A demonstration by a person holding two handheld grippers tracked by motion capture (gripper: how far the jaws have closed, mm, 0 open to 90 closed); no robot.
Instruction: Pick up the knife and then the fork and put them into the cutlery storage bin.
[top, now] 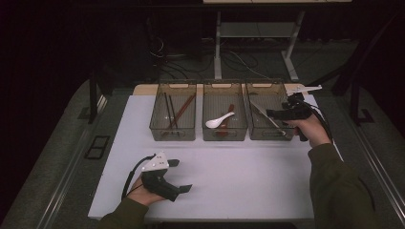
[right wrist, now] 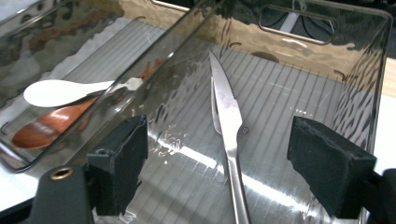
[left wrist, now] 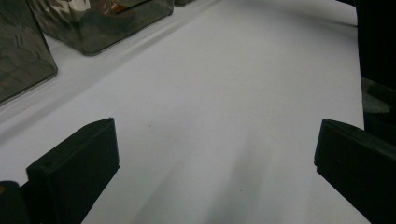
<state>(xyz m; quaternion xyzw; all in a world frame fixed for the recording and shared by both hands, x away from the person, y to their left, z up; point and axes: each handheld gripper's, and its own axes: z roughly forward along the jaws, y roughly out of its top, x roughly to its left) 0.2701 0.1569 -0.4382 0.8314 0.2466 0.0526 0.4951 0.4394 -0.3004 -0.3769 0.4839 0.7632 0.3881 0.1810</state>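
My right gripper [top: 275,113] hangs over the right-hand clear bin [top: 265,135], jaws open and nothing pressed between the pads. In the right gripper view a metal knife [right wrist: 229,114] lies flat on the ribbed floor of that bin [right wrist: 364,84], below the gap of my right gripper [right wrist: 218,142]. The knife [top: 261,113] runs diagonally in the bin. My left gripper [top: 180,175] rests low over the white table [top: 248,176] at the front left, open and empty. In the left gripper view my left gripper [left wrist: 217,149] frames bare white surface.
The middle bin [top: 224,135] holds a white spoon [top: 218,121] and a red-brown spoon [right wrist: 42,131]. The left bin [top: 173,135] holds dark and red chopsticks [top: 175,112]. Beyond the bins stand desk legs and cables [top: 239,59] on the floor.
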